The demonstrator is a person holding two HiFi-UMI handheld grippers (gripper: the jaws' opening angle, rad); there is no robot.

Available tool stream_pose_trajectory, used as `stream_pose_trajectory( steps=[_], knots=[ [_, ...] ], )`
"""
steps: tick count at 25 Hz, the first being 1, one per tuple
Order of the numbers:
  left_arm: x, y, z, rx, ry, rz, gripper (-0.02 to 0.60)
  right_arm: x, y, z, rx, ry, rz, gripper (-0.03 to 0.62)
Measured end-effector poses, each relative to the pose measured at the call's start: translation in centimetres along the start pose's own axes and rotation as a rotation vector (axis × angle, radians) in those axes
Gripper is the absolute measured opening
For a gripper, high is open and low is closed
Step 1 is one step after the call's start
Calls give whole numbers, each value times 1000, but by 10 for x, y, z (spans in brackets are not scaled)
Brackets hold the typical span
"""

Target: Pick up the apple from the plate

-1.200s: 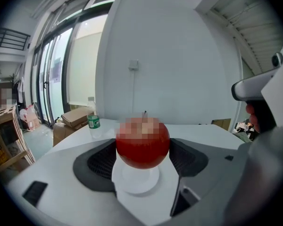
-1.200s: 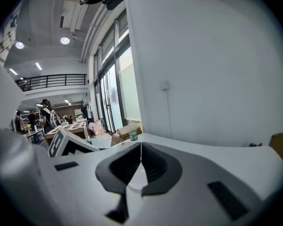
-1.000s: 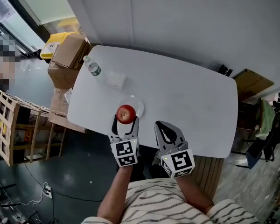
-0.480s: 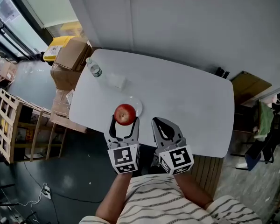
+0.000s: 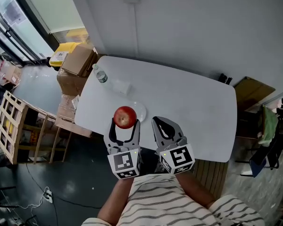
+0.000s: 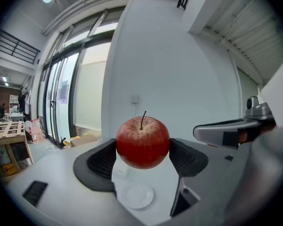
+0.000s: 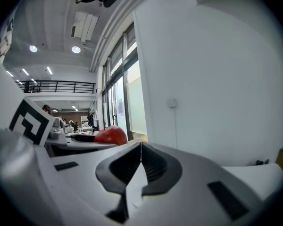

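Note:
A red apple (image 5: pixel 125 117) (image 6: pixel 142 142) is clamped between the two jaws of my left gripper (image 5: pixel 124 125) (image 6: pixel 142 154), held in the air above the white table (image 5: pixel 188 102). The small white plate (image 5: pixel 138 110) (image 6: pixel 137 196) lies bare on the table below and just beyond the apple. My right gripper (image 5: pixel 164 125) (image 7: pixel 140 149) hovers beside the left one, its jaws pressed together with nothing between them. In the right gripper view the apple (image 7: pixel 111 135) shows at the left.
A plastic water bottle (image 5: pixel 100 74) and a clear cup (image 5: pixel 121 86) stand near the table's far left corner. Cardboard boxes (image 5: pixel 77 60) and a wooden crate (image 5: pixel 14 126) sit on the floor to the left. A wall runs behind the table.
The left gripper has lifted the apple higher and slightly toward me, off the plate. The right gripper stayed shut beside it.

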State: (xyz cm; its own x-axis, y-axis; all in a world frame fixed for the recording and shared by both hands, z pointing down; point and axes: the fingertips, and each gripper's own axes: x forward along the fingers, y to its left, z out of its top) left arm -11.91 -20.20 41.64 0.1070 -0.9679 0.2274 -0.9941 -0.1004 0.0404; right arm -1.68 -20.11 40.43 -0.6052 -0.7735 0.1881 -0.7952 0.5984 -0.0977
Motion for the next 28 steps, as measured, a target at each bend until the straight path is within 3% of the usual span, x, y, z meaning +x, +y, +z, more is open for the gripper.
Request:
stream_pose_trajectory(
  steps=[11,28],
  knots=[
    [-23,4,27,42,-77,23,360,-1,15,18,-28,-36,27,14],
    [-37,4,39,39,-128,34,360,-9,24,31,-57,-67,37,14]
  ],
)
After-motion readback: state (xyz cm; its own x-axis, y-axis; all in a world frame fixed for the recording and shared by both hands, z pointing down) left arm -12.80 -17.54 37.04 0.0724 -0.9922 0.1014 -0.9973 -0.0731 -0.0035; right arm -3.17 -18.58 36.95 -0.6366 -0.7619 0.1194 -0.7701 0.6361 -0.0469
